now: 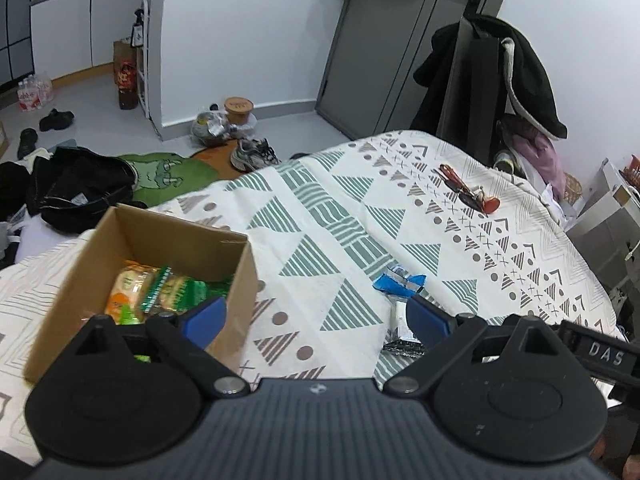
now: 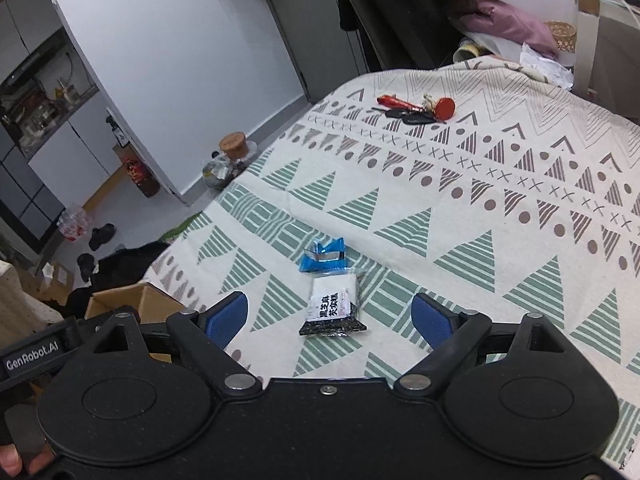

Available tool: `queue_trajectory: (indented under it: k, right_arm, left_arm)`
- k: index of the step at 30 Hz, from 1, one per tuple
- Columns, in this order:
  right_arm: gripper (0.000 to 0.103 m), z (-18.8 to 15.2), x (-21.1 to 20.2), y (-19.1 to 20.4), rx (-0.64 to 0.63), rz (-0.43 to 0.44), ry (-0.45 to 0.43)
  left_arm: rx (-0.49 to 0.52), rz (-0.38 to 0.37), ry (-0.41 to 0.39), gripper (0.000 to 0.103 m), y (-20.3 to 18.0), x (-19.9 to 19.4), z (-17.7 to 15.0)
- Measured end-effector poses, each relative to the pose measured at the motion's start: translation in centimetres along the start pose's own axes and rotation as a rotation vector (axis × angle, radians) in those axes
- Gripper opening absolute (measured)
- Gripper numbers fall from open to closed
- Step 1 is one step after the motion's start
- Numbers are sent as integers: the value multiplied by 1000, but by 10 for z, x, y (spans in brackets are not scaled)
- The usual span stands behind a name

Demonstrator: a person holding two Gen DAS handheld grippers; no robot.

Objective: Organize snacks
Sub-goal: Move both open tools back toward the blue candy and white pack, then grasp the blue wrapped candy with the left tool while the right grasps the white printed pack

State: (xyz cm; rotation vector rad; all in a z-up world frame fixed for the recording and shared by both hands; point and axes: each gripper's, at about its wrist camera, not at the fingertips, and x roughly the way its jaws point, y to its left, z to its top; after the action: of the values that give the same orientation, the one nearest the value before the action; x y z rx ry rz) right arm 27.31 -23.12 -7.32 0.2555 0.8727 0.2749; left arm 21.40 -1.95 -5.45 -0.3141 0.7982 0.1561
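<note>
A brown cardboard box (image 1: 172, 240) stands on the patterned cloth at the left, holding several snack packets in green and orange wrappers (image 1: 156, 292). To its right lie a blue snack packet (image 1: 398, 282) and a white-and-black snack packet (image 1: 400, 328). My left gripper (image 1: 316, 318) is open, its left pad over the box's near right corner and its right pad beside the white packet. In the right wrist view the blue packet (image 2: 325, 258) and the white-and-black packet (image 2: 333, 308) lie just ahead of my right gripper (image 2: 332, 316), which is open and empty.
A bunch of keys with red tags (image 1: 470, 192) (image 2: 416, 110) lies at the far side of the cloth-covered table (image 2: 500, 216). Beyond the table's far edge are a chair draped with dark coats (image 1: 492, 80), shoes (image 1: 252, 154), a green rug and clothes on the floor.
</note>
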Motion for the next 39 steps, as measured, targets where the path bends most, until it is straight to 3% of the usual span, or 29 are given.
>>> queue_trajectory:
  k: [13, 21, 24, 31, 33, 35, 39]
  right_arm:
    - [80, 2, 66, 0, -23, -2, 98]
    - [72, -1, 106, 1, -21, -13, 145]
    - [71, -2, 122, 0, -17, -33, 159]
    - [66, -5, 143, 0, -4, -22, 202]
    - [61, -9, 148, 2, -18, -20, 215]
    - [49, -10, 149, 7, -59, -47, 209]
    - [46, -6, 146, -2, -25, -49, 205]
  left_arm:
    - [-20, -18, 77, 94, -6, 72, 3]
    - [-7, 0, 89, 72, -10, 107, 0]
    - [-51, -30, 133, 63, -8, 122, 0]
    - [-60, -18, 149, 54, -9, 141, 0]
    - [-59, -16, 146, 51, -10, 144, -1]
    - [-55, -20, 153, 51, -13, 148, -1]
    - [-52, -41, 165, 51, -20, 156, -1]
